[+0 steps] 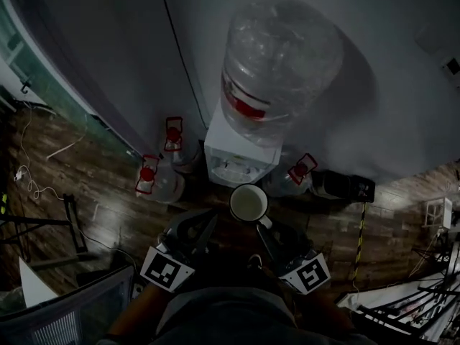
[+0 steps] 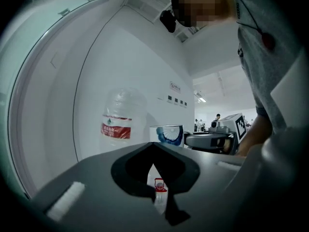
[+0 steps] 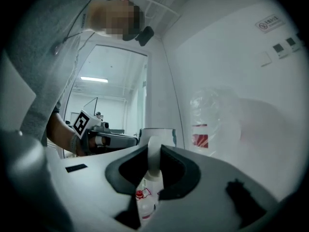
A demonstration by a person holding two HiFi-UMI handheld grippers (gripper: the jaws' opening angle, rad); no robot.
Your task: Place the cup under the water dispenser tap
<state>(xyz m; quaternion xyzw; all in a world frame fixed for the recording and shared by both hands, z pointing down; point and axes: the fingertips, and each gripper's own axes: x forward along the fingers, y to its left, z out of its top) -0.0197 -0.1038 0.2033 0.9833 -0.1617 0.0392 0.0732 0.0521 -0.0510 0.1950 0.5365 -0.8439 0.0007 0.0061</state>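
Note:
A white cup [image 1: 249, 203] with a blue pattern hangs just in front of the white water dispenser [image 1: 241, 149], close to its tap recess [image 1: 233, 169]. My right gripper [image 1: 263, 227] is shut on the cup's handle [image 3: 153, 153], and the cup's body [image 3: 157, 133] rises beyond the jaws. A large clear bottle [image 1: 277, 56] with a red label tops the dispenser. My left gripper [image 1: 210, 220] floats beside the cup on its left, with its jaw tips together and nothing between them. From the left gripper view [image 2: 153, 146] the cup [image 2: 166, 134] shows to the right of the bottle [image 2: 118, 122].
Spare water bottles with red caps [image 1: 147, 178] [image 1: 172, 135] [image 1: 302, 169] stand on the wooden floor at both sides of the dispenser. A black box [image 1: 345, 185] sits to its right. The wall [image 1: 108, 49] rises behind, and cables [image 1: 29, 182] lie at the left.

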